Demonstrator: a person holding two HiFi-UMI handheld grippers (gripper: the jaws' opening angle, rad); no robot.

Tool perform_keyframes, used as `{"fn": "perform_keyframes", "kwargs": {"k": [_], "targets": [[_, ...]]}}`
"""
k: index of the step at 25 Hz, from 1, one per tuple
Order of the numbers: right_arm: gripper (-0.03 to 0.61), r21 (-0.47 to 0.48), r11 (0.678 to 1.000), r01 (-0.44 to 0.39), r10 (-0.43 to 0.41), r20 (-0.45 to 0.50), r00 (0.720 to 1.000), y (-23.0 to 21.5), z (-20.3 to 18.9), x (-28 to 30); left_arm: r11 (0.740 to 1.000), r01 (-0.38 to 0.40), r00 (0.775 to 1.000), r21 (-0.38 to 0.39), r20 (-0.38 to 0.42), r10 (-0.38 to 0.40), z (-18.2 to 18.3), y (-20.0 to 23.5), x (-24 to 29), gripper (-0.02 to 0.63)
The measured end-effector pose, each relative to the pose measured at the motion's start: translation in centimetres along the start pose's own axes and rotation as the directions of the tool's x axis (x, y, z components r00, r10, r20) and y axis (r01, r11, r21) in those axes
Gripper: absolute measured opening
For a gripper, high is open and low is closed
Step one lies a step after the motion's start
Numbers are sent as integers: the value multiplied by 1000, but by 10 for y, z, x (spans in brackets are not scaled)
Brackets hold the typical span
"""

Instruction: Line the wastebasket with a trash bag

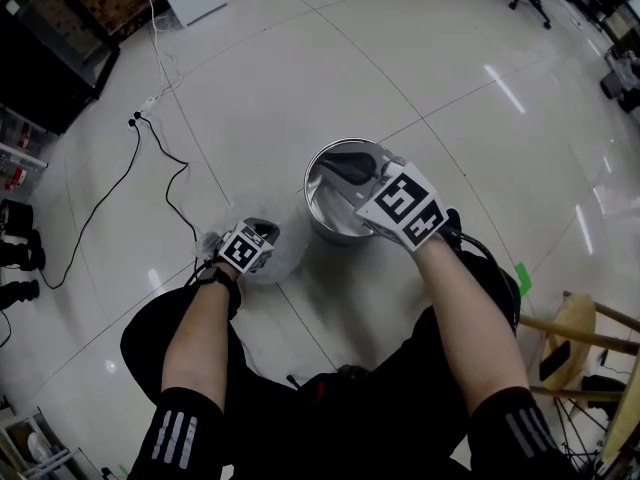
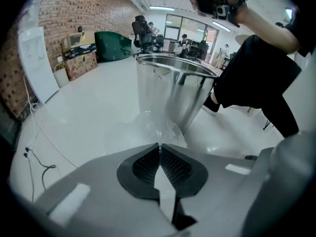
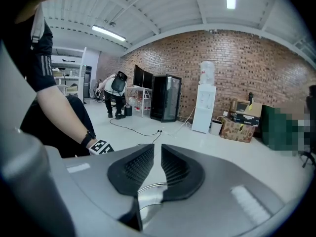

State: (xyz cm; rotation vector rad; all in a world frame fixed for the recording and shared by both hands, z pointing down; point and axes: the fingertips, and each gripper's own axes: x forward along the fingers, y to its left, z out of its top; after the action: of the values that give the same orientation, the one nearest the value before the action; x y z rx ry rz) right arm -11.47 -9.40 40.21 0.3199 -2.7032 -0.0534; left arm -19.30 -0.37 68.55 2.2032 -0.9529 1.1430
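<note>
A shiny metal wastebasket (image 1: 322,208) stands upright on the pale floor; the left gripper view shows its wall (image 2: 170,95) just ahead. A clear, crumpled trash bag (image 1: 280,258) lies on the floor at its left side. My left gripper (image 1: 266,234) is shut on a fold of this film (image 2: 155,130), the pads (image 2: 148,164) meeting at the tips (image 2: 159,146). My right gripper (image 1: 347,168) hovers over the basket's near right rim. Its jaws (image 3: 157,148) stand a narrow gap apart with nothing seen between them, and the rim (image 3: 148,187) shows beneath.
A black cable and power strip (image 1: 150,103) run across the floor at the left. A dark cabinet (image 1: 50,48) stands far left, a wooden chair (image 1: 585,333) at the right, a green tape mark (image 1: 522,278) near it. People work at desks far off.
</note>
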Motion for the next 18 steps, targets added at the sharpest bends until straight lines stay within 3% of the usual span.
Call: {"fn": "perform_keyframes", "kwargs": {"k": [11,18], "targets": [[52,6,999,31,-32,36,999,-7,7,-18,978,-132,986,159,119,114,102,41,-108,-8],[54,23,997,69,-70,64,995,-21,13,-35,957,-177,961,229,252,117,172,26,-153,-8]]}}
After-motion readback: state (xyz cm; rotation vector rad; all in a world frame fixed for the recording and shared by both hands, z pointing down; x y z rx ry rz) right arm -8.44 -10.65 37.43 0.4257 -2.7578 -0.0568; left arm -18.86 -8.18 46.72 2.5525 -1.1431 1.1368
